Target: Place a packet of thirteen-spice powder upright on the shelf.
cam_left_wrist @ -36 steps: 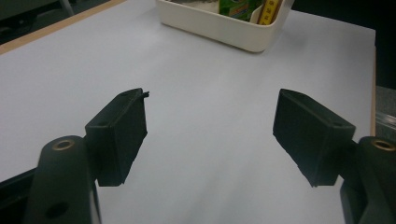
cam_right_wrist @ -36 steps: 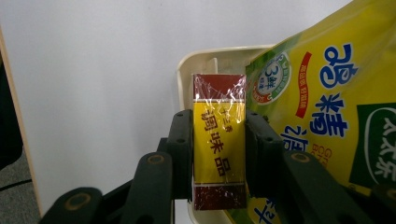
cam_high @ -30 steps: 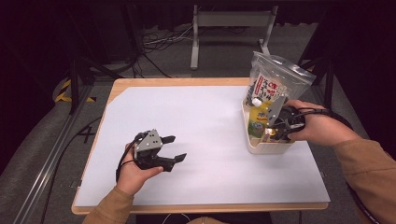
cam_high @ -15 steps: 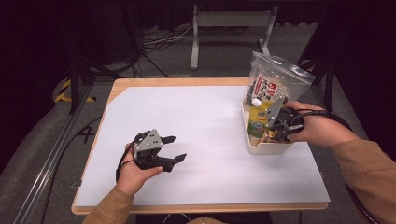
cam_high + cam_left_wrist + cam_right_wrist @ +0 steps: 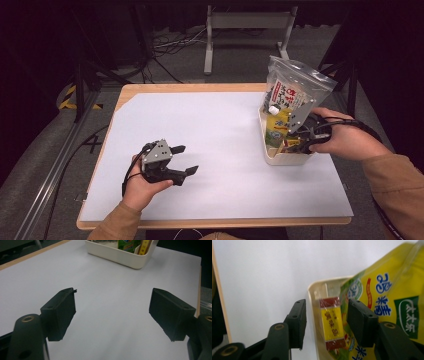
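A white bin (image 5: pixel 278 157) stands at the table's right side. It holds a green and yellow pouch (image 5: pixel 275 128), a tall clear bag with a red and white packet (image 5: pixel 292 92), and a small yellow and red box (image 5: pixel 333 325). My right gripper (image 5: pixel 327 303) straddles the bin's near wall (image 5: pixel 322 282): one jaw is outside it, the other inside next to the yellow pouch (image 5: pixel 392 302). The box and wall lie between the jaws, which have just been opening; the outer pad stands off the wall. My left gripper (image 5: pixel 186 159) rests open over bare table, nothing in it (image 5: pixel 112 312).
The white table sheet (image 5: pixel 210 125) stretches between the two hands, with a wooden edge (image 5: pixel 200 88) around it. The bin (image 5: pixel 120 257) is ahead of the left gripper. Beyond the table are a metal stand (image 5: pixel 247 30) and cables on the floor.
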A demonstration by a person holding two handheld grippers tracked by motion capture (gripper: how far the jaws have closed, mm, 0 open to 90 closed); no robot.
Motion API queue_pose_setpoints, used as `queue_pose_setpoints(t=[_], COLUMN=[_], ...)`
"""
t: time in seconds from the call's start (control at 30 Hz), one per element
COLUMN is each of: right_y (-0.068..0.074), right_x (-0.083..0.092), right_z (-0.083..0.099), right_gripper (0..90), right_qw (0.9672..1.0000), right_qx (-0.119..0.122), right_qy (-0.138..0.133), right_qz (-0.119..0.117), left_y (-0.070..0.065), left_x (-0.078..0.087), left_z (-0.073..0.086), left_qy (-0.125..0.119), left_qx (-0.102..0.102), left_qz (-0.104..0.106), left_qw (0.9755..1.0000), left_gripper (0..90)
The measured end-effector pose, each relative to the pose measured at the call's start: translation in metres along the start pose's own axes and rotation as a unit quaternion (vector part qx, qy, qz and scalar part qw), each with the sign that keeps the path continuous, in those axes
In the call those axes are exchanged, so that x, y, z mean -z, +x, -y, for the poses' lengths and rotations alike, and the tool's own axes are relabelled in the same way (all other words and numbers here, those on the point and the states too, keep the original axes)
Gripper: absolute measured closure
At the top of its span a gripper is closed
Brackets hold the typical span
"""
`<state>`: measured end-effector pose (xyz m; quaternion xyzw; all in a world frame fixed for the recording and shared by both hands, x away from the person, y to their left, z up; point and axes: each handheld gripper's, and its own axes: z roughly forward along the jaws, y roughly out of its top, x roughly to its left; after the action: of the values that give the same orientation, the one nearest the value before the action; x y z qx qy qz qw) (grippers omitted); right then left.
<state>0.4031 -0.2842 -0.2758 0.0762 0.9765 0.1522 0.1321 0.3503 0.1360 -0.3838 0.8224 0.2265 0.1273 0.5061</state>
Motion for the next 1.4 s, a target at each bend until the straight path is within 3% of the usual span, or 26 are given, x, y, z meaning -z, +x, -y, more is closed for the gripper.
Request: queue_pose_setpoints(t=[0.1,0.2,0.37,0.47,0.53,0.63,0.7,0.9,1.03,1.1,1.2,1.3,1.4], right_y=[0.005,0.01,0.021,0.024,0.031,0.037,0.039,0.054,0.064,0.067,0.071,0.077,0.082], right_x=[0.005,0.01,0.013,0.014,0.013,0.013,0.013,0.011,0.005,0.002,-0.002,-0.009,-0.013], right_z=[0.0,0.003,0.013,0.018,0.028,0.037,0.04,0.059,0.074,0.08,0.086,0.095,0.105], right_gripper=[45.7,42.7,39.8,39.4,38.8,38.1,37.4,34.0,27.7,26.9,25.7,24.3,22.9], right_qw=[0.9988,0.9954,0.9852,0.9821,0.9753,0.969,0.9675,0.951,0.9371,0.9323,0.9285,0.9214,0.9115], right_qx=[-0.023,-0.037,-0.07,-0.082,-0.102,-0.12,-0.124,-0.164,-0.189,-0.198,-0.208,-0.224,-0.24], right_qy=[-0.043,-0.087,-0.152,-0.163,-0.188,-0.206,-0.21,-0.247,-0.272,-0.279,-0.284,-0.293,-0.305], right_qz=[0.002,0.013,0.038,0.044,0.057,0.066,0.068,0.088,0.11,0.118,0.117,0.122,0.137], left_y=[-0.001,-0.002,-0.002,-0.002,-0.002,-0.001,0.0,-0.002,-0.002,-0.002,-0.003,-0.002,-0.001], left_x=[0.008,0.016,0.027,0.031,0.036,0.04,0.042,0.056,0.06,0.062,0.063,0.064,0.064], left_z=[0.003,0.008,0.016,0.02,0.024,0.027,0.029,0.036,0.042,0.044,0.047,0.049,0.049], left_qy=[-0.002,-0.002,-0.004,-0.003,-0.002,-0.004,-0.007,-0.018,-0.02,-0.025,-0.026,-0.03,-0.033], left_qx=[0.004,0.008,0.013,0.014,0.018,0.021,0.023,0.024,0.03,0.033,0.031,0.033,0.033], left_qz=[-0.007,-0.013,-0.021,-0.024,-0.026,-0.03,-0.033,-0.044,-0.048,-0.051,-0.054,-0.053,-0.053], left_qw=[1.0,0.9999,0.9997,0.9996,0.9995,0.9993,0.9992,0.9986,0.9982,0.9979,0.9977,0.9976,0.9975], left_gripper=[22.0,21.8,21.7,21.7,21.6,21.5,21.6,21.6,21.5,21.5,21.5,21.5,21.4])
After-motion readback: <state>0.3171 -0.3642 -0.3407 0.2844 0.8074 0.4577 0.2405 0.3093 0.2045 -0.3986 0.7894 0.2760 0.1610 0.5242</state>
